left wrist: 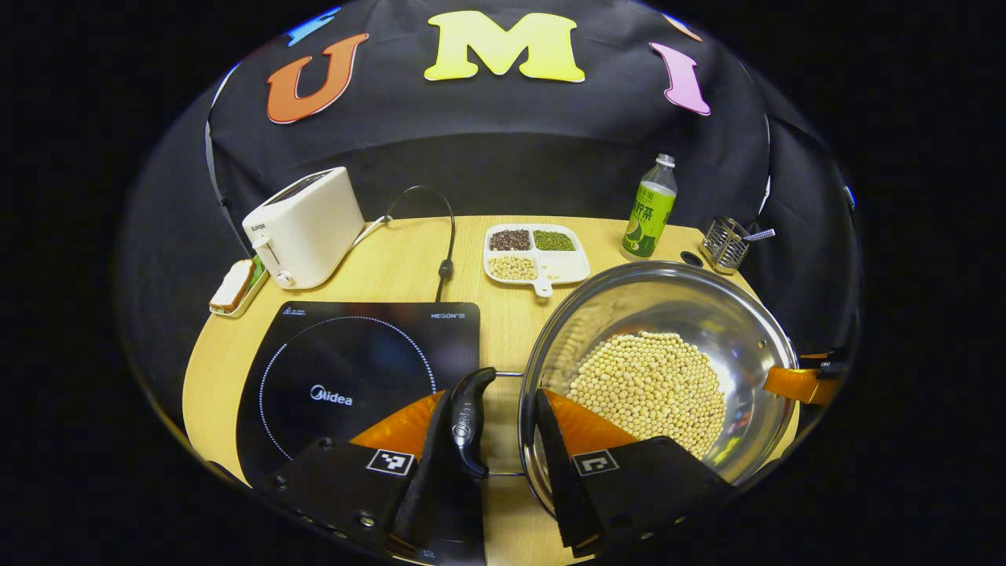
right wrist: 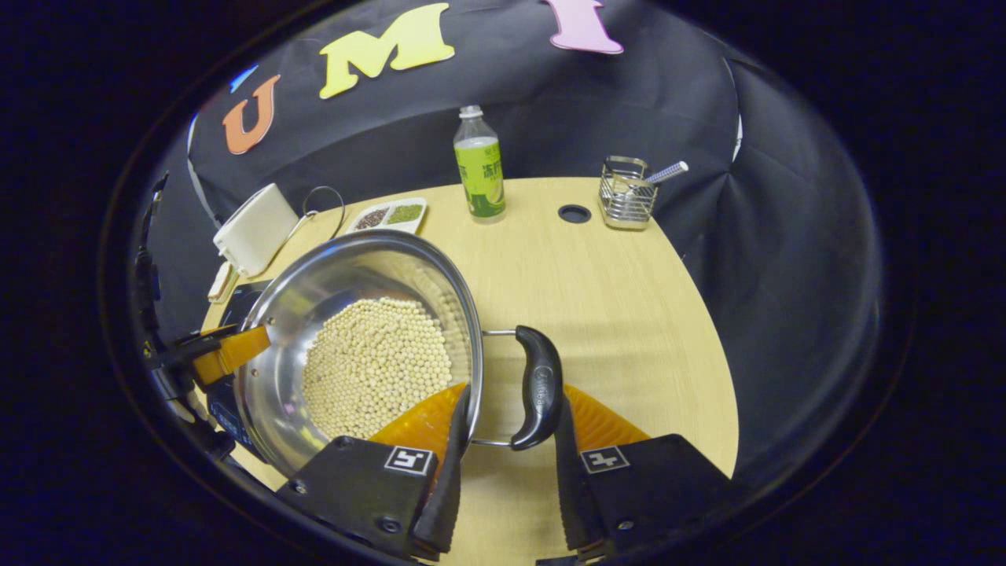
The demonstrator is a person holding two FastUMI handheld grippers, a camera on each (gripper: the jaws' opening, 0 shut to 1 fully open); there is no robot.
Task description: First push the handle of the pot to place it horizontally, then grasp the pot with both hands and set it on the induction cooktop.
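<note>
1. My left claw (left wrist: 503,440) straddles the pot's (left wrist: 731,314) left handle (left wrist: 469,420) and rim; whether both fingers press, I cannot tell.
2. My right claw (right wrist: 507,440) brackets the other handle (right wrist: 537,387) likewise; grip unclear.
3. The pot sits on the surface (right wrist: 597,283), right of the induction cooktop (left wrist: 354,369), holding a heap of pale beans (left wrist: 652,385).
4. Mid-surface: a divided dish (left wrist: 537,253) with dark, green and pale grains in separate compartments, one compartment bare.
5. Far edge: a toaster (left wrist: 306,226), a bottle (left wrist: 651,208), and a wire holder (right wrist: 625,191) with a utensil in it.
</note>
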